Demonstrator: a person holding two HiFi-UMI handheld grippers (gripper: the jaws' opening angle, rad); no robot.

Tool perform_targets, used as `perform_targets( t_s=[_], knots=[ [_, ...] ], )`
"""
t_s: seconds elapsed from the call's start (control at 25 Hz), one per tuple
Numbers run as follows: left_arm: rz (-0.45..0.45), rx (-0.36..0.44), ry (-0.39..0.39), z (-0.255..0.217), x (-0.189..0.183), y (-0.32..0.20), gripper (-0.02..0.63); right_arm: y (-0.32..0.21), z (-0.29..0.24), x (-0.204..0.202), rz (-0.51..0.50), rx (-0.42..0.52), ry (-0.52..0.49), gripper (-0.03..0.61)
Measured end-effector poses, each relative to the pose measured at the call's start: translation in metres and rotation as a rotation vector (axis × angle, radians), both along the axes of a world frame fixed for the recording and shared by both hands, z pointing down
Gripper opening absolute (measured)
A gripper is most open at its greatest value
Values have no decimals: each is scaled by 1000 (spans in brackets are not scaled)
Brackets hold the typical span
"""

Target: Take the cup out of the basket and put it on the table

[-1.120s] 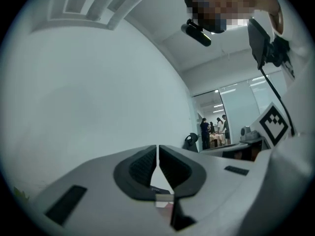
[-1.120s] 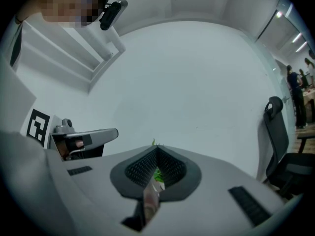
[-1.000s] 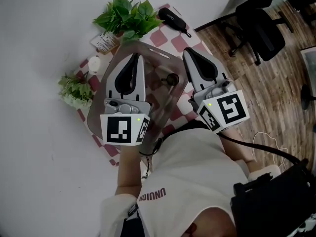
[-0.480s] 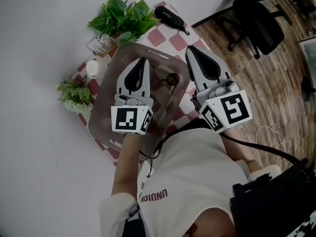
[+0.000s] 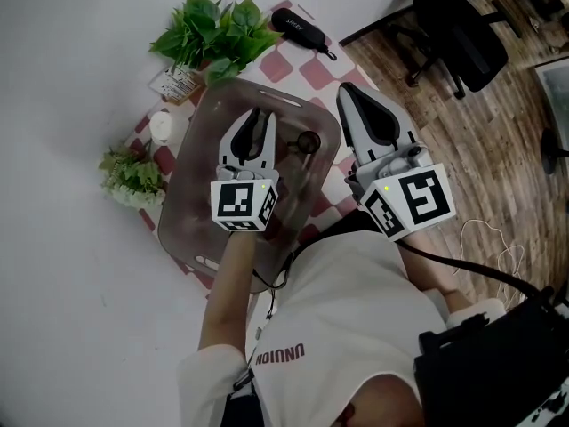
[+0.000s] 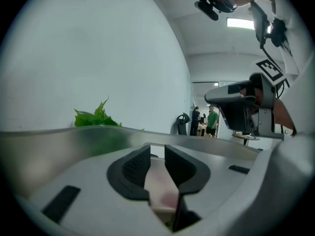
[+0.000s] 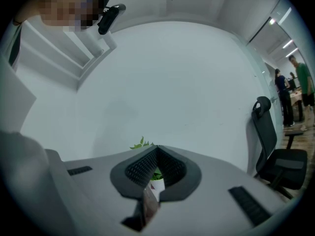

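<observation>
**Head view.** A translucent grey basket [image 5: 182, 231] rests on a checked cloth [image 5: 316, 69]. The small dark cup [image 5: 309, 140] lies inside it, near the right wall. The left gripper [image 5: 259, 116] reaches into the basket just left of the cup, without touching it. The right gripper [image 5: 348, 90] hangs outside the basket's right edge. Leafy plants [image 5: 213, 36] stand beyond the basket.

**Left gripper view.** The fingers [image 6: 132, 170] stand slightly apart, having just been opening. Only the pinkish cloth shows between them. The basket's wall crosses the frame ahead.

**Right gripper view.** The fingers [image 7: 139, 169] meet at their tips and hold nothing. An office chair [image 7: 275, 154] stands at right.
</observation>
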State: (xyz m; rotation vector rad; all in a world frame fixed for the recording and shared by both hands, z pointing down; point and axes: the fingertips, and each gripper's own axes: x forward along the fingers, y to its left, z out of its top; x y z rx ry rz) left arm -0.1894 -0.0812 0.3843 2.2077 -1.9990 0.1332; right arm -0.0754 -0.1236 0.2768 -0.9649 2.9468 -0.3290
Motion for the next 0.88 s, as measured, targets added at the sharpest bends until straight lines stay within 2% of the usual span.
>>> perform_targets(
  t_s=[0.16, 0.4, 0.6, 0.88],
  knots=[
    [18, -36, -7, 17, -1, -2, 94, -1, 3, 5, 11, -5, 10, 17],
    [112, -75, -83, 36, 5, -9, 103, 1, 12, 9, 17, -15, 36, 18],
    [152, -92, -67, 52, 9, -12, 141, 0, 16, 11, 19, -22, 51, 18],
    [189, -121, -47, 72, 9, -10, 163, -1, 21, 13, 29, -25, 66, 18]
  ],
)
